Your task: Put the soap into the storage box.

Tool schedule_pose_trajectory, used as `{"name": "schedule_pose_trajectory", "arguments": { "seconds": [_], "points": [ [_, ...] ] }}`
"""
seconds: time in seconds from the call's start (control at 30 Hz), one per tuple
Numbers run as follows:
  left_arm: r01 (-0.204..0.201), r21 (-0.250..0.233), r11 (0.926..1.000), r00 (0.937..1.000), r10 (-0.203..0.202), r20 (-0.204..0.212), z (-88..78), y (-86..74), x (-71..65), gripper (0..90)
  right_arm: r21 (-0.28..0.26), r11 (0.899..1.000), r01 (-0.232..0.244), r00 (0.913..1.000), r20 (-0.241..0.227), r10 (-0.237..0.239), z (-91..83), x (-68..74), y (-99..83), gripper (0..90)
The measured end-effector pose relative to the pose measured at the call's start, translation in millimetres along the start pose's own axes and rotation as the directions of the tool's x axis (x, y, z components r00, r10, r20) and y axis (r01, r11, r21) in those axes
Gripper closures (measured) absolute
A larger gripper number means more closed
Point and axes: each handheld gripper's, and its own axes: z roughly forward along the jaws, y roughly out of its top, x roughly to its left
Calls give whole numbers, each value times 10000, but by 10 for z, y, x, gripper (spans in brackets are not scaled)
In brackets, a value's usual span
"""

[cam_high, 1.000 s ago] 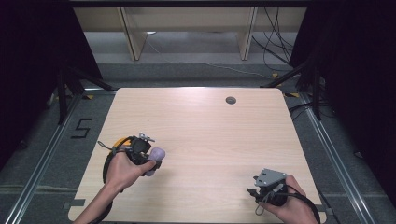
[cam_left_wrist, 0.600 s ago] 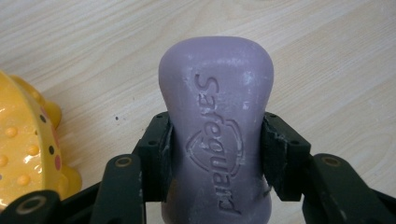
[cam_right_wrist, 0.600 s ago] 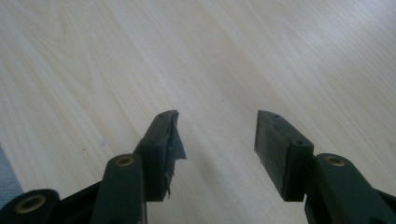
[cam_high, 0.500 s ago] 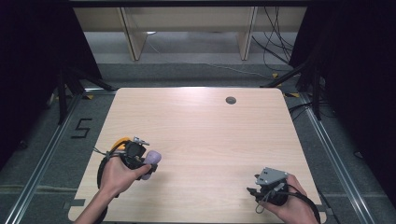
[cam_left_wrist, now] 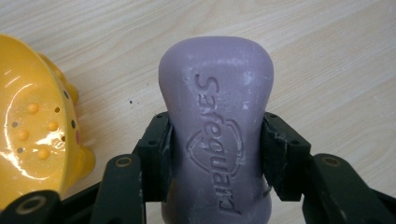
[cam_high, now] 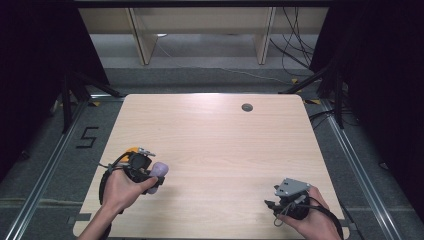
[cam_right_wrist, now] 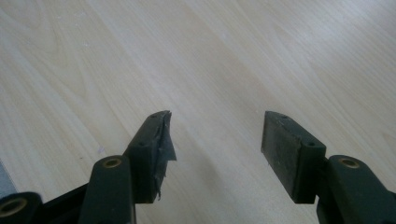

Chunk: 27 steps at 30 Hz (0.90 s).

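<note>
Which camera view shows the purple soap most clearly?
The left gripper view: the soap is close, its embossed lettering readable, clamped between the left gripper jaws. The high view shows a small lilac shape at that gripper.

The waisted lilac bar of soap (cam_left_wrist: 217, 135) carries the brand name "Safeguard" pressed into its face, the letters running lengthwise along the bar beside an embossed shield emblem. The name reads sideways from where the left tongs (cam_left_wrist: 217, 154) pinch the bar at its narrow middle. Out on the grey floor, left of the pale wooden worktop (cam_high: 220, 145), a black numeral "5" (cam_high: 87, 137) is marked.
</note>
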Motion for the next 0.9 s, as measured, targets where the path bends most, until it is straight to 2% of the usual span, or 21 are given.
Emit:
{"name": "schedule_pose_trajectory", "arguments": {
  "seconds": [0.1,0.4,0.67,0.77,0.8,0.9],
  "points": [
    [7,194,9998,10000,-5,-91,-27,-16,9,493,-100,9999,-50,10000,50,50,15,19,-7,430],
    [349,-65,9994,9991,-351,-233,-126,-54,113,493,-169,9998,-80,9999,119,82,20,20,-9,430],
    [465,-180,9988,9985,-470,-294,-162,-78,150,492,-5,10000,19,10000,27,-19,1,-8,1,429],
    [458,-84,9989,9983,-461,-354,-180,-84,167,493,4,10000,-1,10000,26,1,-2,-10,1,429],
    [539,-275,9982,9975,-551,-433,-174,-94,166,492,11,10000,-19,10000,29,19,-3,-10,0,429],
    [574,-181,9982,9976,-580,-369,-190,-102,197,492,7,10000,-8,10000,26,8,-2,-11,0,430]
  ]
}}
